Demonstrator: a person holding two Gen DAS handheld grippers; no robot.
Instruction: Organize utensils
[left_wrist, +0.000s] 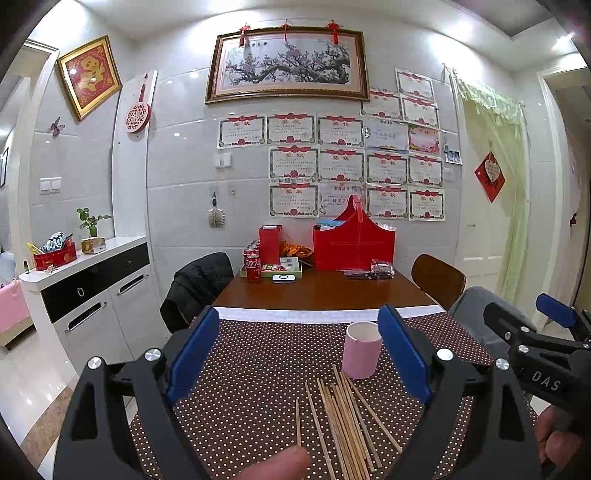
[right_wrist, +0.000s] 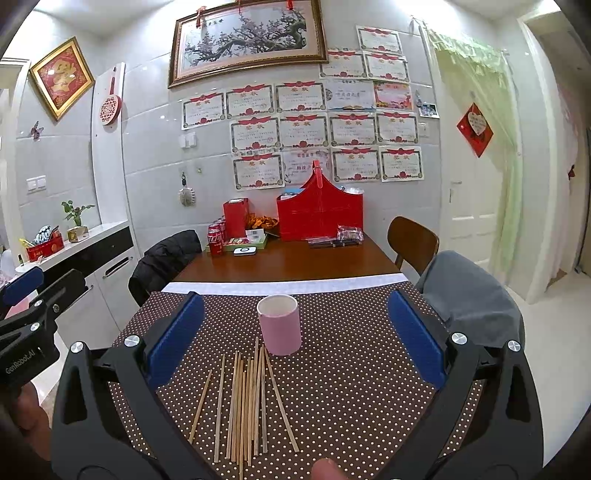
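Note:
Several wooden chopsticks (left_wrist: 343, 424) lie loose on the dotted brown cloth (left_wrist: 258, 369), just in front of an upright pink cup (left_wrist: 361, 349). In the right wrist view the chopsticks (right_wrist: 245, 402) lie in front of the cup (right_wrist: 279, 319). My left gripper (left_wrist: 299, 354) is open and empty, held above the chopsticks. My right gripper (right_wrist: 295, 336) is open and empty, held above the chopsticks and the cup. The right gripper also shows at the right edge of the left wrist view (left_wrist: 532, 325).
The cloth (right_wrist: 351, 369) covers the near part of a wooden table (right_wrist: 295, 262). Red gift boxes (right_wrist: 319, 214), cola cans (right_wrist: 216, 238) and packets stand at the far end. Chairs with jackets (right_wrist: 166, 258) flank the table. A white sideboard (left_wrist: 92, 288) stands to the left.

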